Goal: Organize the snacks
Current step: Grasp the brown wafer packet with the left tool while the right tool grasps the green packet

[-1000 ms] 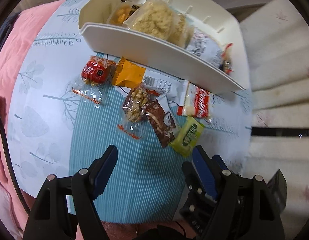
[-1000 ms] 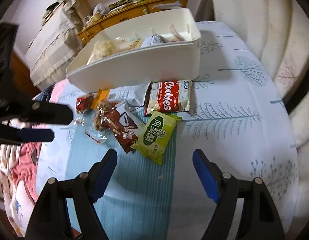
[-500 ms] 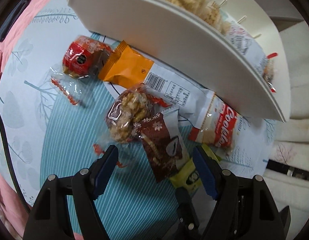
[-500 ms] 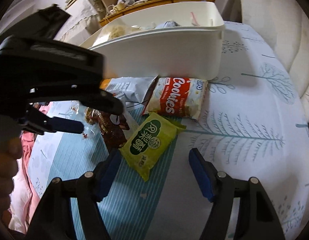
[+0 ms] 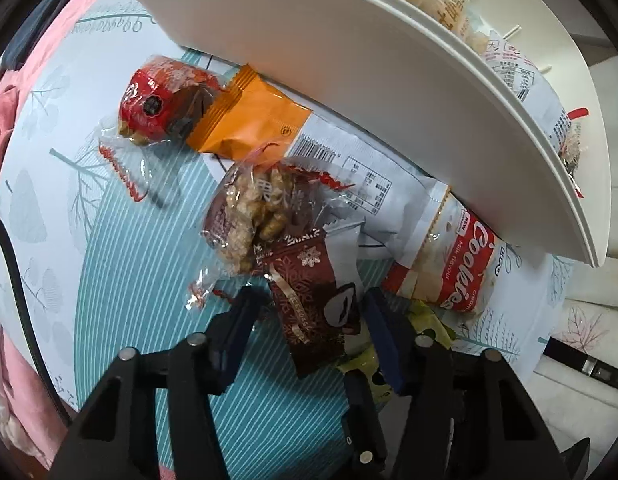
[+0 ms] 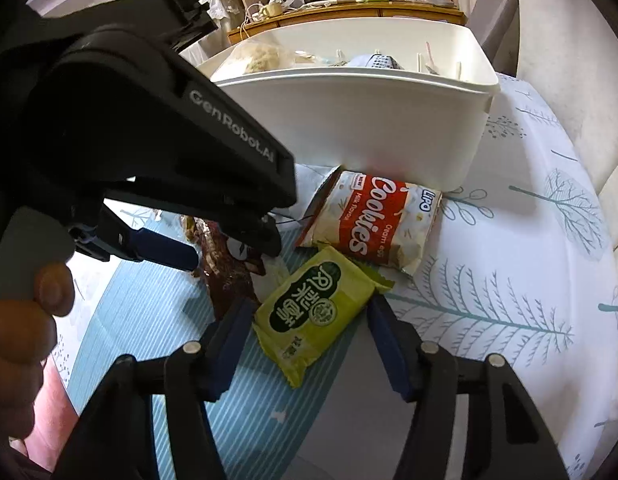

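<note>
Patterned tablecloth (image 5: 109, 272), white bin (image 5: 349, 92), snack packets (image 5: 265, 120)

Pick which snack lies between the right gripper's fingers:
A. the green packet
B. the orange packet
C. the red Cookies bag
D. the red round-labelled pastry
A: in the right wrist view the green packet lies between the closing jaws of the right gripper, while the Cookies bag sits farther off by the white bin.

A lived-in home, most likely a bedroom or living room. The desk (image 6: 509, 240) wears a printed cloth with trees and leaves, and pink bedding (image 5: 13, 120) bunches at its edge. Behind stands a cluttered wooden shelf (image 6: 349, 12) of household odds and ends. Pale quilted fabric (image 6: 569, 40) beside it may be a sofa or mattress; the fisheye blurs it.
</note>
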The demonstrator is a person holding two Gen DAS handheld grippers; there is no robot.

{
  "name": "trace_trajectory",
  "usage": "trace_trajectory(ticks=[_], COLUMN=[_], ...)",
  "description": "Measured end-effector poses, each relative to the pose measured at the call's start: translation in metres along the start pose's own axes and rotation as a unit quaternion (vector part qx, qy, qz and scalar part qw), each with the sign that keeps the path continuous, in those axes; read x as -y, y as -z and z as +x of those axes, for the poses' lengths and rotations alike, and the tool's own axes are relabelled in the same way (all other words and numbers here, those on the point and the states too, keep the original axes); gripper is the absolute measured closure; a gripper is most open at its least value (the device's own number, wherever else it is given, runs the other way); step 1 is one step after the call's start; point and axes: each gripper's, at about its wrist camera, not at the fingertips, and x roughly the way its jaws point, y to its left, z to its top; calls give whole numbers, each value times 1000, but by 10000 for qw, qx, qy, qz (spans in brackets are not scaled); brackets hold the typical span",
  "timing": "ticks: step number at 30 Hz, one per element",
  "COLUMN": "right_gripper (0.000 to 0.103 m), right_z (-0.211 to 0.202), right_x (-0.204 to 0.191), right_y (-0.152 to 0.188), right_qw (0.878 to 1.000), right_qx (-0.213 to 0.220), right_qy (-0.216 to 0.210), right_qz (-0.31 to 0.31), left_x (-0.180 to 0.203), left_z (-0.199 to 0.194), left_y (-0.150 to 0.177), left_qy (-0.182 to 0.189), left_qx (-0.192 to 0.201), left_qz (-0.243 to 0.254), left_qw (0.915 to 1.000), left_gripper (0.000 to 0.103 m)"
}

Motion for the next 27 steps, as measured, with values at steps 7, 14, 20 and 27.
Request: trace_trajectory(ticks=[7, 14, 20, 27], right_gripper=[56, 61, 63, 63], right_z=[0, -1, -1, -11], right_x=[4, 11, 15, 15], right_y=[-9, -13, -15, -3], right_qw=[9997, 9990, 9986, 9978], right_qx=[-205, -380, -464, -606], right_qy=[-81, -218, -258, -251], right_qz=[-42, 10, -22, -67], left_x=[2, -10, -16, -29], left_z=[1, 1, -1, -17], left_y=[3, 2, 3, 5], left_qy=[71, 132, 123, 283], left_qx=[-44, -115, -124, -29], left_qz=[-68, -97, -104, -97], left_qw=[9999, 9998, 9998, 9995], left_gripper=[70, 76, 83, 84])
